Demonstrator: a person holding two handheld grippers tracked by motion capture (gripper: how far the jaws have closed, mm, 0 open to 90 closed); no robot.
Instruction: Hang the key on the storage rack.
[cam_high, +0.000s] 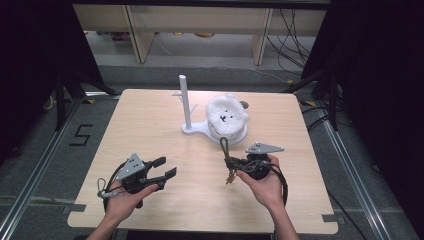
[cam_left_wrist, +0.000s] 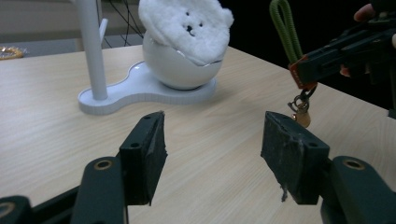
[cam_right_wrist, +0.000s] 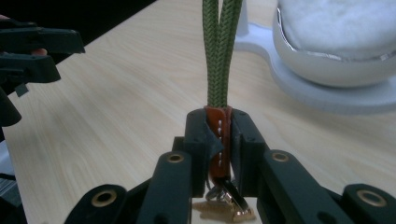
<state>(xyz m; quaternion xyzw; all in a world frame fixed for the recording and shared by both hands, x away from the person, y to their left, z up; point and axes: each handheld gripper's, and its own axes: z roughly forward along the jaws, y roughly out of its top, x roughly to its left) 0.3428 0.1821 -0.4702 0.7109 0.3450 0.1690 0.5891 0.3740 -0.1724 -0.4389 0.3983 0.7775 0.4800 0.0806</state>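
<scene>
Keychain is held above the bench by its leather tab, clamped in the right tool, left tool wide open and empty; hanging the loop on the stand is judged next

Green cord loop; orange leather tab; white stand; black claws.

A light wooden table carries a white stand.

green strap loop cut off by top edge, key partly hidden
</scene>
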